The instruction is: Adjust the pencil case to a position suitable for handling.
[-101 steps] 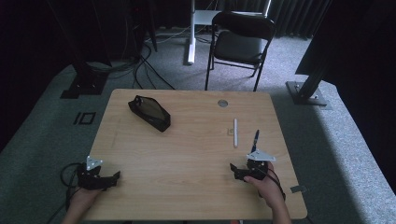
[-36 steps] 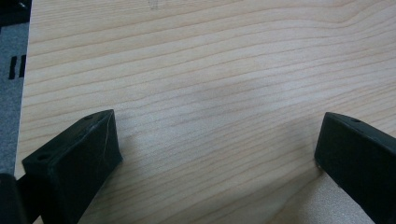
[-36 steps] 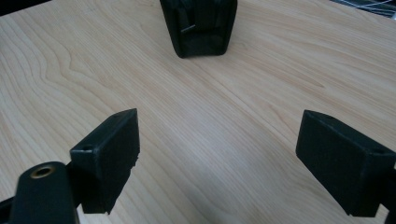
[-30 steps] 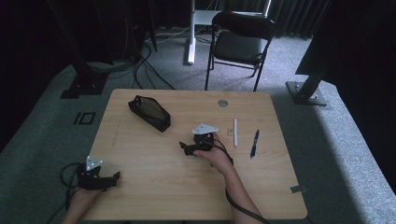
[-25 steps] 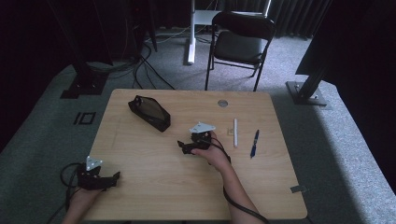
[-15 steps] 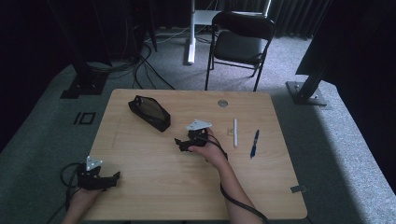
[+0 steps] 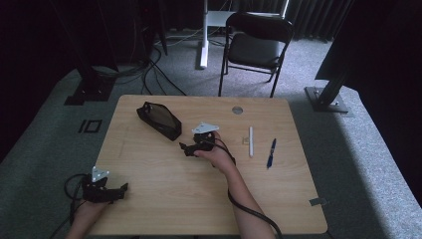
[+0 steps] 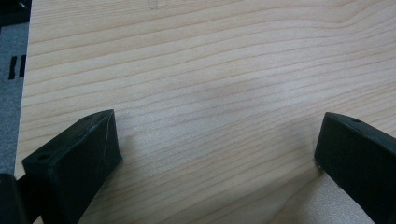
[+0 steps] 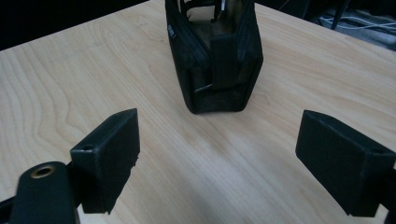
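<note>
The right tongs (image 7: 185,148) stood released, jaws spread wide with nothing between them, held over the middle of the wooden surface (image 7: 164,194). Just to their far left lay a black pencil case (image 7: 159,119), its long axis running from far left to near right, so its near end faced the jaws head-on in the right gripper view (image 9: 212,60), close but not touching. The left tongs (image 7: 119,188) rested at the near left corner, also released and empty, well apart from the case; the right hand was clearly the nearer. To the right lay a white pen (image 7: 251,141) and a blue pen (image 7: 270,153).
</note>
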Tool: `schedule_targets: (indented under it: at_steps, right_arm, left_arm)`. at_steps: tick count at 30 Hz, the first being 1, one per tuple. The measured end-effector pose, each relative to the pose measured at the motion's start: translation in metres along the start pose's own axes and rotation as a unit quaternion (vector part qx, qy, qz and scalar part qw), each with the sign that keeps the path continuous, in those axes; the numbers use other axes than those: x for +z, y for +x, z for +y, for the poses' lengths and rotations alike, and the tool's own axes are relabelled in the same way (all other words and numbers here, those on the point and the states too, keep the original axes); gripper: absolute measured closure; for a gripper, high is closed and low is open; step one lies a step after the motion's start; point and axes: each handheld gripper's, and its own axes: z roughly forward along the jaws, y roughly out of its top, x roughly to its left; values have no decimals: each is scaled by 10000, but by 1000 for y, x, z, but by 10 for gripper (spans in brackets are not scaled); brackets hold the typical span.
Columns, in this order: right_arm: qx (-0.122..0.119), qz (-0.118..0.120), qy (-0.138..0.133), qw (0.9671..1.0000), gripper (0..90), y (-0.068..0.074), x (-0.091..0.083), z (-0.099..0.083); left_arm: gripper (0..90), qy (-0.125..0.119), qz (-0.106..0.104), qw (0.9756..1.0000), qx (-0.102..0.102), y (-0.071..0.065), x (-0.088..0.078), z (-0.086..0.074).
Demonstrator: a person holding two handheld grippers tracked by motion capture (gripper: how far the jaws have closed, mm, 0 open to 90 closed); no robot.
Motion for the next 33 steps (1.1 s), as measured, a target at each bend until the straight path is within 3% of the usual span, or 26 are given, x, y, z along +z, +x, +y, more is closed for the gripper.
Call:
schedule_targets:
  at_steps: [17,22,27,29,33]
  right_arm:
    - [-10,23,-109,9999,147,6,19,17]
    - [-170,-33,-127,9998,170,8,25,21]
    - [-168,-131,-242,9995,253,8,30,26]
    - [-265,-285,-323,9987,380,8,31,28]
    - [-210,-378,-406,9982,450,6,33,32]
  left_arm:
    - [4,0,0,10000,0,0,0,0]
    - [4,1,-1,10000,0,0,0,0]
    - [4,-5,0,10000,-5,0,0,0]
    - [3,-1,0,10000,-1,0,0,0]
    - [3,-5,0,10000,-4,0,0,0]
